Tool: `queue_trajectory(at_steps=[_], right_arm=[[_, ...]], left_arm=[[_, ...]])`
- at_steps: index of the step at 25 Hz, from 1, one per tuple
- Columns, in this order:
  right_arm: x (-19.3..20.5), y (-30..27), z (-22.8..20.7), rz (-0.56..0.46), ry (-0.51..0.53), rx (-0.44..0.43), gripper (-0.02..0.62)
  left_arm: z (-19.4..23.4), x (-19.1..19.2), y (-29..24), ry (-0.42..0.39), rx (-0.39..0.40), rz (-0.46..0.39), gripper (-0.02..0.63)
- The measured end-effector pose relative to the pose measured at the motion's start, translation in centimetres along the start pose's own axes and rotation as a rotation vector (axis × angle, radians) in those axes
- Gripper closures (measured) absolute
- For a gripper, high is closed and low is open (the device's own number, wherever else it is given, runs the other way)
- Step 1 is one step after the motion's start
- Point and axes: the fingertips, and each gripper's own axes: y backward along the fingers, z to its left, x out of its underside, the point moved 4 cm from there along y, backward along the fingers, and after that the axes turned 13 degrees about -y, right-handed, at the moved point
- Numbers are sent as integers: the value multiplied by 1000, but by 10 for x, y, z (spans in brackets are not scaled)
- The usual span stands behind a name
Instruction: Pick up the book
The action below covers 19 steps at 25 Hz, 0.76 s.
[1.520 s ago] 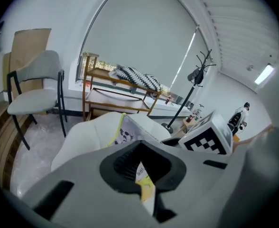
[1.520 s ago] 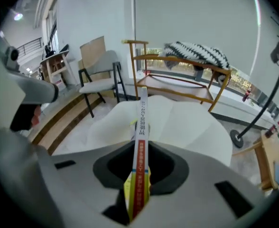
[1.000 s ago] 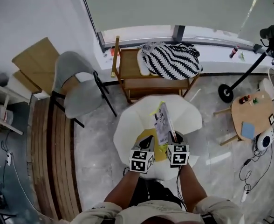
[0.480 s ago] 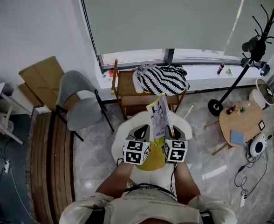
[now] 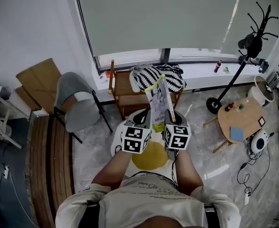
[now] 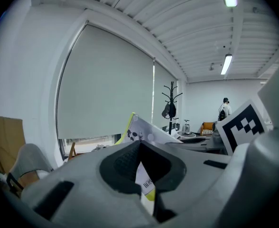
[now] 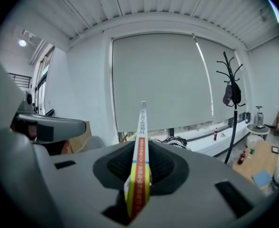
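The book (image 5: 159, 100) is a thin white volume with a yellow edge, held upright in the air in front of the person. My left gripper (image 5: 143, 121) is shut on its lower left part and my right gripper (image 5: 171, 120) on its lower right part, marker cubes side by side. In the left gripper view a white and yellow corner of the book (image 6: 145, 183) sits pinched between the jaws of the left gripper (image 6: 140, 147). In the right gripper view the book's orange and yellow spine (image 7: 139, 175) stands clamped in the right gripper (image 7: 142, 148).
Below the grippers is a white round seat (image 5: 122, 148) with a yellow cushion (image 5: 149, 156). Behind it stands a wooden rack (image 5: 123, 84) with a zebra-striped cloth (image 5: 151, 75). A grey chair (image 5: 75, 106) is at the left, a round wooden table (image 5: 241, 120) and a coat stand (image 5: 253, 37) at the right.
Both grippers have risen together with the book clamped between them. The book has come well up off the white seat, whose yellow cushion now shows below.
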Motion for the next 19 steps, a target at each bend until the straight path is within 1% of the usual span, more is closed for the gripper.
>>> queue_trajectory(at_steps=[8,13,19], right_arm=[[-21,5,2,-34,26,-28,515],[-25,8,-2,-42,32,-42,515],[-20,10,-7,-23,33,-40,515]], left_arm=[[-6,-23,-4,-28,-1,-40,594],[-12,-24,-6,-27,-6,-42,595],[-17,-22,-6,-20,-9,-38,595]])
